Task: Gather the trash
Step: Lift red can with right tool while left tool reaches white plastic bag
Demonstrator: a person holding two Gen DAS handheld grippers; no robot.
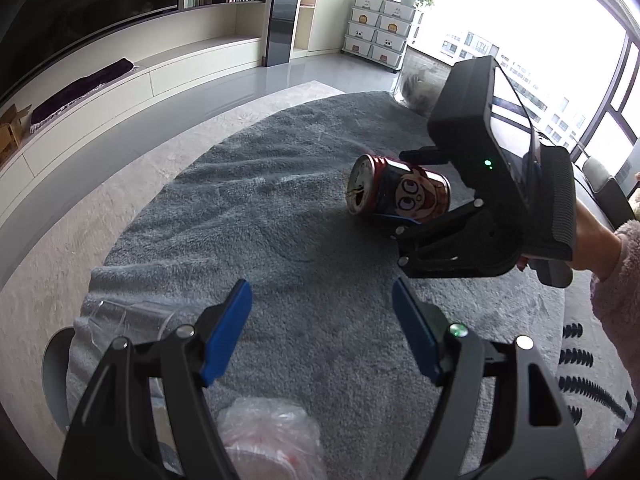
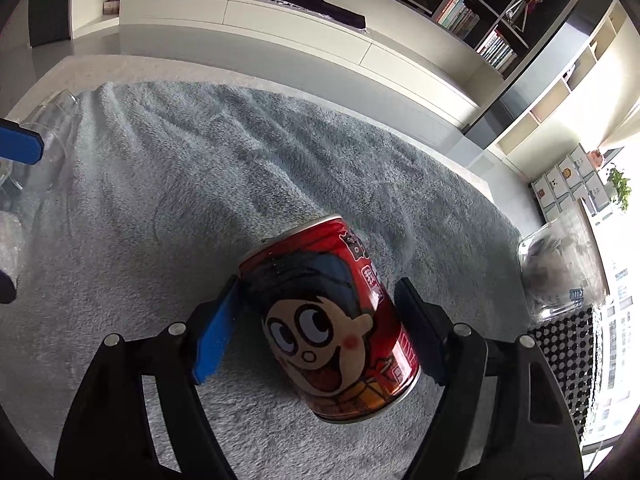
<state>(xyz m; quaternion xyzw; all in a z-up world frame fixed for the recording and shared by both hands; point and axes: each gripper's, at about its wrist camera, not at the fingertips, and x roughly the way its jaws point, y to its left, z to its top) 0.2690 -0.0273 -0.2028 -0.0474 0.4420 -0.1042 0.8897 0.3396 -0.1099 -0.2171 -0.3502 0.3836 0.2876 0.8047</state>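
Observation:
A red drink can (image 2: 332, 320) with a cartoon face lies on its side on the grey rug (image 2: 240, 168). My right gripper (image 2: 320, 324) straddles it, its blue pads on either side of the can; the left pad touches, the right side is close. In the left wrist view the can (image 1: 396, 192) lies at middle right with the right gripper (image 1: 448, 220) around its far end. My left gripper (image 1: 322, 320) is open and empty above the rug. A crumpled clear plastic wrapper (image 1: 272, 436) lies just below it, near the camera.
A clear plastic container (image 1: 132, 316) lies at the rug's left edge. Another clear bin (image 2: 560, 272) with grey contents stands at the rug's far side. A low white cabinet (image 2: 304, 44) runs along the wall. A dotted mat (image 2: 568, 360) lies by the window.

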